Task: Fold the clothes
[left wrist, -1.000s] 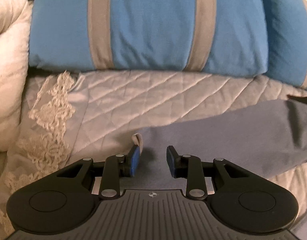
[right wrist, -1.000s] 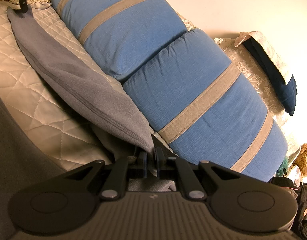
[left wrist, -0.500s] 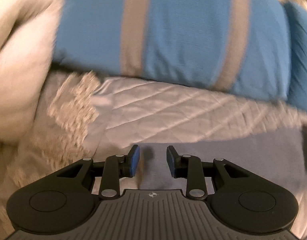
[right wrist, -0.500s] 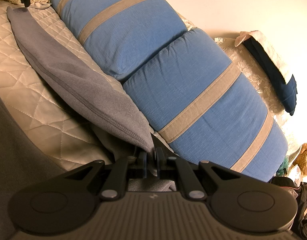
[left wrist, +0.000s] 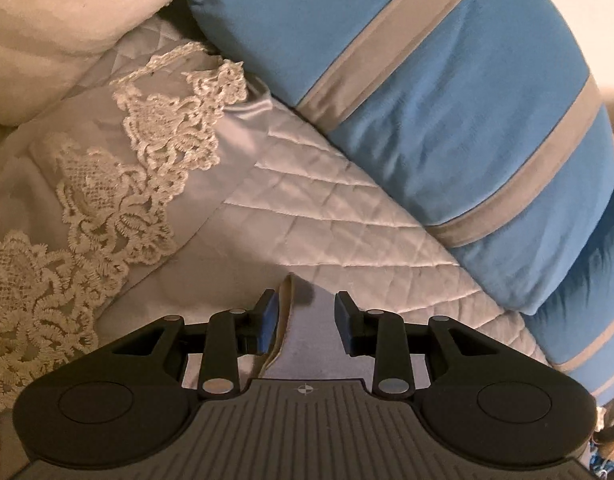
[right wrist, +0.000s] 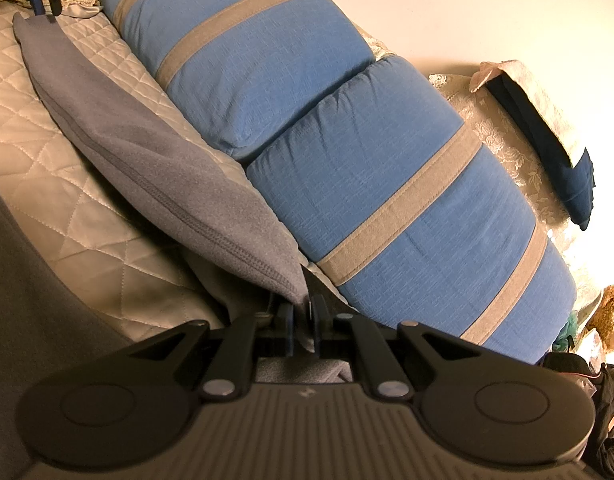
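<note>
The grey garment [right wrist: 155,148] lies stretched along the quilted bed [right wrist: 59,152] beside the blue striped pillows [right wrist: 387,184]. The right gripper [right wrist: 302,322] is clamped on one corner. The left gripper [left wrist: 303,320] stands parted around the opposite corner, pads not pressing. Judged next: close the left, then carry both corners over for a fold.

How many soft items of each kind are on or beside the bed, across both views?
Blue striped pillows: 2
Grey garment: 1
White quilted bedspread: 1
Cream lace-trimmed cover: 1
Navy folded cloth: 1
Teddy bear: 1
Total: 7
</note>
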Demonstrator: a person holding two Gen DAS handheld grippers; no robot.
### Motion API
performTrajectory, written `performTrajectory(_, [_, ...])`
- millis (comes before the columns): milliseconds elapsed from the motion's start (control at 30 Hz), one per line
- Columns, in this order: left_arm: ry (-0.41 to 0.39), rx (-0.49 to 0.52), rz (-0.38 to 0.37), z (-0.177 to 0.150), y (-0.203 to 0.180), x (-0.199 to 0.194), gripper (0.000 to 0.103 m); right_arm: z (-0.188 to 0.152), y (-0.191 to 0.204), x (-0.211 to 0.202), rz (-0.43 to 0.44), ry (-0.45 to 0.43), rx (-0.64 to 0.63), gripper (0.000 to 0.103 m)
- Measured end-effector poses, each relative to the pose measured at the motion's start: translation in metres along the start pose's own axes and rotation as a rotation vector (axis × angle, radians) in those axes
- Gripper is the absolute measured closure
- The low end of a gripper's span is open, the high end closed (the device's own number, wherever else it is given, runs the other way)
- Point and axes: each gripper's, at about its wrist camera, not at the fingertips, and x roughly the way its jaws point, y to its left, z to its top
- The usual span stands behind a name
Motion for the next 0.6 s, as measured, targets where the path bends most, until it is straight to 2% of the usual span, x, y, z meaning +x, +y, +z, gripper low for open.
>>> performTrajectory(133, [-0.015, 0.032, 0.015, 0.0005, -0.0056, -0.0072, 0.073, 0.0, 0.0002, -0.0001, -0.001, 0.0, 0.0, 0.077])
performTrajectory(600, [0.034, 0.04, 0.017, -0.0005, -0.0021, -0.0059, 0.074, -0.0006, 0.0011, 0.0005, -0.003, 0.0, -0.001, 0.077])
